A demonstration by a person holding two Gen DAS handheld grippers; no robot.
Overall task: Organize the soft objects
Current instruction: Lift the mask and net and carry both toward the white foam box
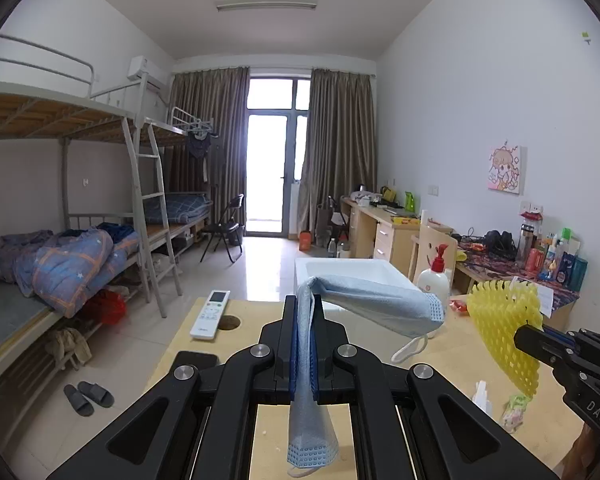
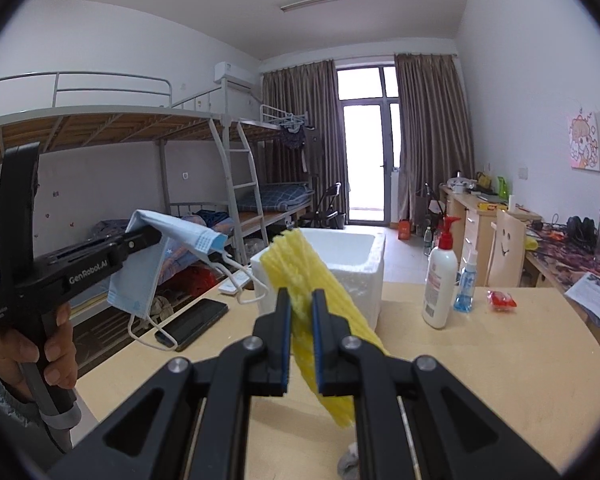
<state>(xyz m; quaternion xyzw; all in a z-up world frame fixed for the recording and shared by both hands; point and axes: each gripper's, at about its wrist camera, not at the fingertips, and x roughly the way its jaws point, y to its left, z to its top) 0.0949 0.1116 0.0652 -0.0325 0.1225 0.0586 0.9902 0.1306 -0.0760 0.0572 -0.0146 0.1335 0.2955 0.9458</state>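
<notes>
Blue pleated paper face mask (image 1: 364, 300) pinched in the left gripper (image 1: 306, 344); yellow foam mesh sleeve (image 2: 304, 280) pinched in the right gripper (image 2: 301, 344), both above the wooden surface (image 2: 480, 360), near the white foam box (image 2: 340, 256). The mask's dangling loops could perhaps snag its rim.

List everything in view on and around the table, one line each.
face mask: 1, light blue, clamped in left tool, hanging over the table
foam fruit net: 1, yellow, clamped in right tool
foam box: 1, white, far side of table, open top
table: 1, light wood, under both tools
lotion pump bottle: 1, white with red pump, right of box
spray bottle: 1, clear blue, beside lotion bottle
red packet: 1, right of spray bottle
phone: 1, black, left table edge
remote control: 1, white, far left table corner
slippers: 1 pair, dark, on floor
left tool: black, shut on mask
right tool: black, shut on net
hand: holding left tool's handle
</notes>
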